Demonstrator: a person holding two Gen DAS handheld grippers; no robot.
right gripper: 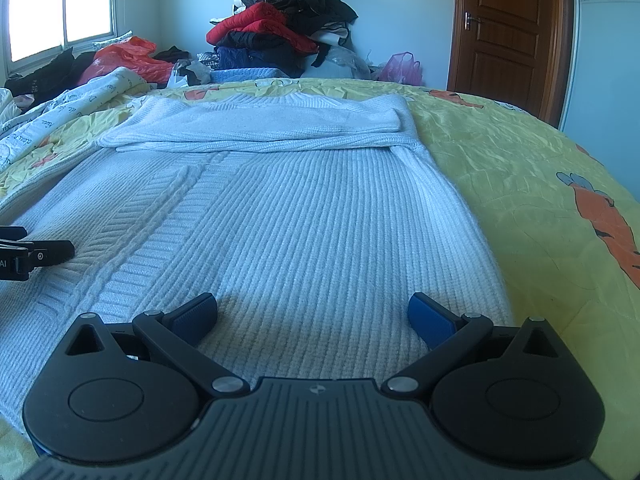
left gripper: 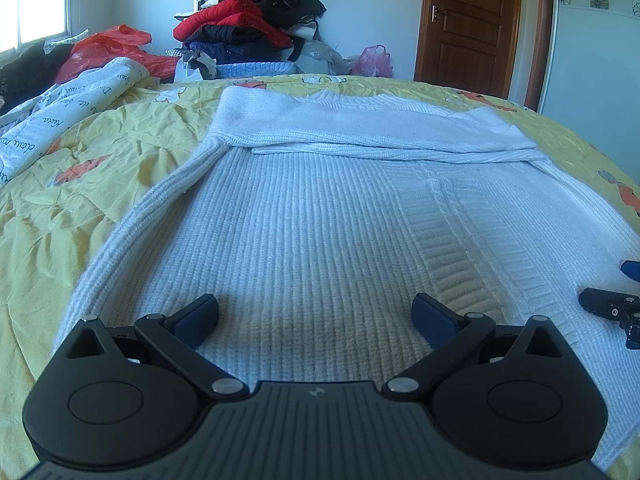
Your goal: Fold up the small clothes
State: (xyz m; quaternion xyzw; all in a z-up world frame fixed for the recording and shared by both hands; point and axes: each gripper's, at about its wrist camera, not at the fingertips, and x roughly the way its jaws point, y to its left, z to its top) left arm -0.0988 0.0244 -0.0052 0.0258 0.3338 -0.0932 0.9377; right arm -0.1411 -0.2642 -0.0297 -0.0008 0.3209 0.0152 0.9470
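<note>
Yellow bedspread (left gripper: 100, 152), white sweater (left gripper: 304, 220), window (right gripper: 60, 8) right-cam only

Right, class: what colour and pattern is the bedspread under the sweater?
Yellow bedspread with orange cartoon figures, clearest in the right wrist view beside the white sweater.

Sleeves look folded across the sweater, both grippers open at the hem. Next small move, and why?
Probably lower both and pinch the near hem. The left gripper and right gripper are open, empty, over the white sweater, whose sleeves already lie across the chest.
</note>
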